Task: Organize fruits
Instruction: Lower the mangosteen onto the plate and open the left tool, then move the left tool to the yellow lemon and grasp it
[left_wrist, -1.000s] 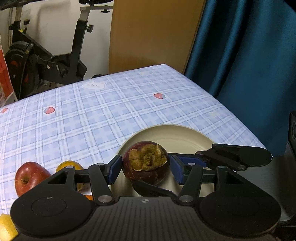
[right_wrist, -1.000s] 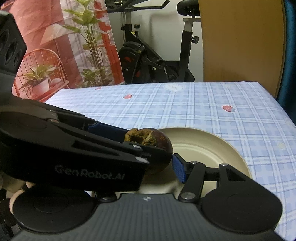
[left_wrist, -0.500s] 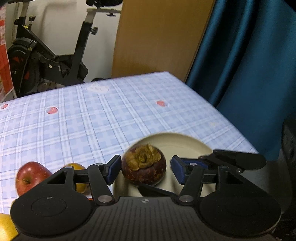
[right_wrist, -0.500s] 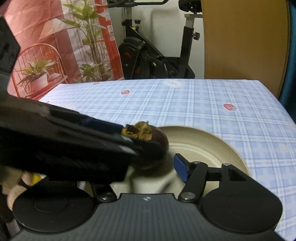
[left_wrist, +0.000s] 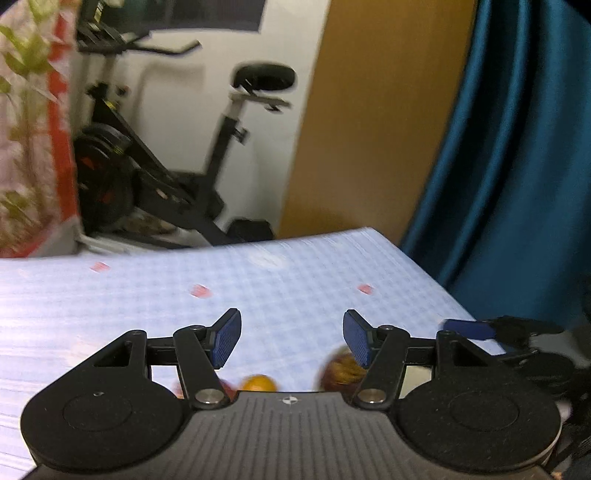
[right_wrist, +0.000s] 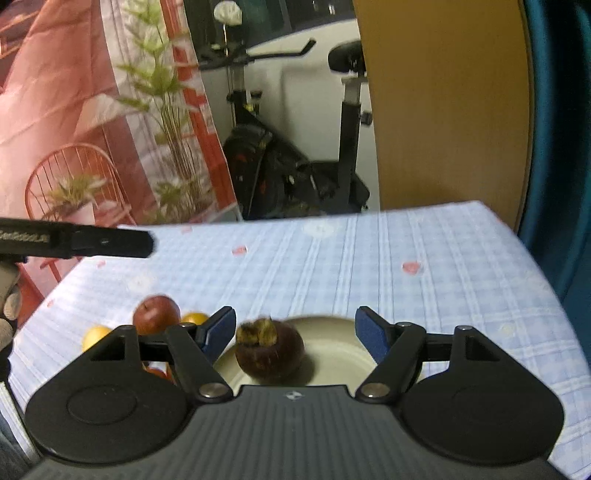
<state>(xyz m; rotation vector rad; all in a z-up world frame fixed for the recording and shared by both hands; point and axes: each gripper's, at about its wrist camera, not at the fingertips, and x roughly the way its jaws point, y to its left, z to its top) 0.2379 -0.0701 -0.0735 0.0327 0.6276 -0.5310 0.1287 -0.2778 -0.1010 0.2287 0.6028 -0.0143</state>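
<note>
Table (right_wrist: 369, 266): blue checked cloth, with fruit at its near edge.
Plate (right_wrist: 340, 354): cream, near centre in the right wrist view; its near rim is cut off by the gripper body.
Mangosteen (right_wrist: 269, 350): sits on the plate's left part, calyx up, touching neither pad.
Right gripper (right_wrist: 295, 334): jaws opening, released; the mangosteen lies below and between them.
Left gripper (left_wrist: 291, 338): jaws apart, holding nothing, only cloth between them.
Loose fruit: red apple (right_wrist: 156, 314), an orange (right_wrist: 195, 317) and a yellow fruit (right_wrist: 95, 335), left of the plate.
Step advice: probably fetch the apple next; approach level, pads either side, and place it clear of the mangosteen.
Hard to make out: the left view is motion-blurred and shows only slivers of fruit.
</note>
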